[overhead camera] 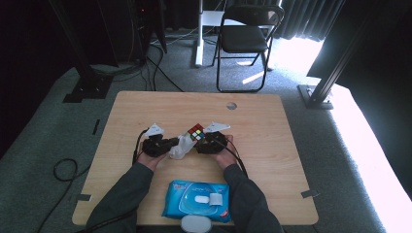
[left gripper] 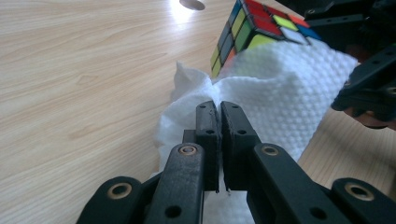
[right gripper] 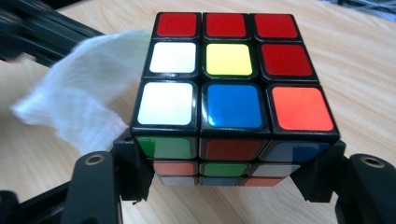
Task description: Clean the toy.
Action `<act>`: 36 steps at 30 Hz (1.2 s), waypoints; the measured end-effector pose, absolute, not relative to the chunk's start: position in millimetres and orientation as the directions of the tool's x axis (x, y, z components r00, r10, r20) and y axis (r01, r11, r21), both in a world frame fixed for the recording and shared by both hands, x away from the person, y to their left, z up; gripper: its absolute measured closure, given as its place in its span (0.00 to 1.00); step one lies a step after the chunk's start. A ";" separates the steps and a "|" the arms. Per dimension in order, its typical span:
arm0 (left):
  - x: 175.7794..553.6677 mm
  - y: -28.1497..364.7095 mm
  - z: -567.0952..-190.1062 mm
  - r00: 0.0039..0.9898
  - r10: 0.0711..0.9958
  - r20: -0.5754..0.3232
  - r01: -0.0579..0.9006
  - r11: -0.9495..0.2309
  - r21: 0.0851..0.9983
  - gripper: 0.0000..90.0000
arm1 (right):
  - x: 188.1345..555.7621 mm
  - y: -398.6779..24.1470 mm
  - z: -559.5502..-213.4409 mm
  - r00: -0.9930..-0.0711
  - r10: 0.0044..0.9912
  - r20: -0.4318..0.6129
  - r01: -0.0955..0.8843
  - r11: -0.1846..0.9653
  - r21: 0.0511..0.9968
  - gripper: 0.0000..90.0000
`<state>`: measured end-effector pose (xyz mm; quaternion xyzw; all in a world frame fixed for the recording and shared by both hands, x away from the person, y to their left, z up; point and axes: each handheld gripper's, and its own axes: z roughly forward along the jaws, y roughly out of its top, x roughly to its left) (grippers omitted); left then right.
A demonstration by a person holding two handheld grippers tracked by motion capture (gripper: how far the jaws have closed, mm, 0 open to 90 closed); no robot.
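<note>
above the table [overhead camera: 145, 104] my right claw [right gripper: 229, 186] grips the cube [right gripper: 229, 88]; my left claw [left gripper: 218, 140] pinches the wipe [left gripper: 280, 93] against it. pushing hard may twist the cube out.

surface: wood table [overhead camera: 145, 111] | on it: blue wet-wipes pack [overhead camera: 197, 200] near front edge, centre

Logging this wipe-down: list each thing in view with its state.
Puzzle cube: scrambled, clamped between the right gripper's jaws.
White wipe: crumpled, pinched by the left gripper, pressed against the cube.
Wipes pack: lying flat, lid shut.
Left gripper: shut on the wipe.
Right gripper: shut on the cube.
Folding chair: unfolded, unoccupied.
</note>
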<state>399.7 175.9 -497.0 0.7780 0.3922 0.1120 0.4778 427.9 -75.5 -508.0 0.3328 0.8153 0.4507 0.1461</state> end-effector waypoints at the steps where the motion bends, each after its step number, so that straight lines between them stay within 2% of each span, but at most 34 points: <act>1: 398.6 177.4 -497.4 0.666 0.718 -0.202 0.504 -0.234 0.831 0.96 | 428.7 -75.8 -510.1 -0.730 0.681 0.058 0.417 0.377 0.827 0.38; 8: 392.8 183.8 -503.4 0.654 0.733 -0.188 0.509 -0.243 0.826 0.96 | 432.4 -74.6 -523.0 -0.674 0.739 -0.002 0.454 0.416 0.788 0.38; 16: 390.9 187.4 -508.7 0.644 0.741 -0.191 0.519 -0.240 0.821 0.95 | 435.8 -77.9 -527.7 -0.603 0.798 0.007 0.501 0.372 0.781 0.38; 29: 389.8 187.9 -513.9 0.640 0.742 -0.202 0.531 -0.237 0.813 0.94 | 437.4 -77.6 -543.5 -0.597 0.801 0.029 0.544 0.379 0.749 0.37; 36: 389.3 190.5 -514.8 0.635 0.743 -0.211 0.536 -0.228 0.813 0.94 | 436.7 -82.1 -540.2 -0.611 0.790 0.056 0.543 0.366 0.756 0.24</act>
